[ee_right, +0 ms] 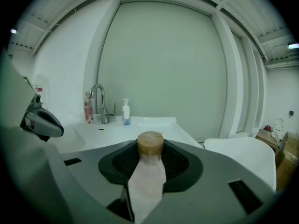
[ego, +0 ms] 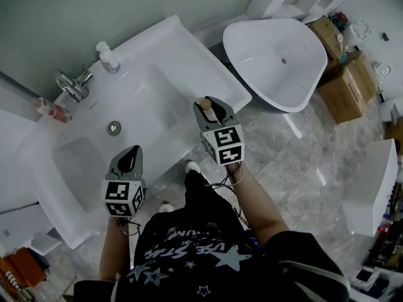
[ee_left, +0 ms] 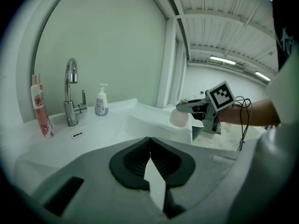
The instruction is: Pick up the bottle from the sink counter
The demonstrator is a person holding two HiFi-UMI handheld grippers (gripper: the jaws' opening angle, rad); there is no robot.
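Note:
A pale translucent bottle (ee_right: 148,176) with a tan round cap (ee_right: 150,143) stands upright between the jaws of my right gripper (ee_right: 149,164), which is shut on its body. In the head view this gripper (ego: 211,110) is over the front right corner of the white sink counter (ego: 189,55), with the cap (ego: 205,104) showing at its tip. The left gripper view shows the bottle (ee_left: 179,118) in the right gripper (ee_left: 198,110) at that corner. My left gripper (ego: 129,160) hangs by the counter's front edge, jaws together and empty (ee_left: 149,146).
At the back of the counter stand a chrome faucet (ego: 72,83), a white pump bottle (ego: 108,58) and a red patterned bottle (ego: 50,110). The basin drain (ego: 114,128) lies in the middle. A white tub (ego: 277,61) and cardboard boxes (ego: 346,74) stand on the right.

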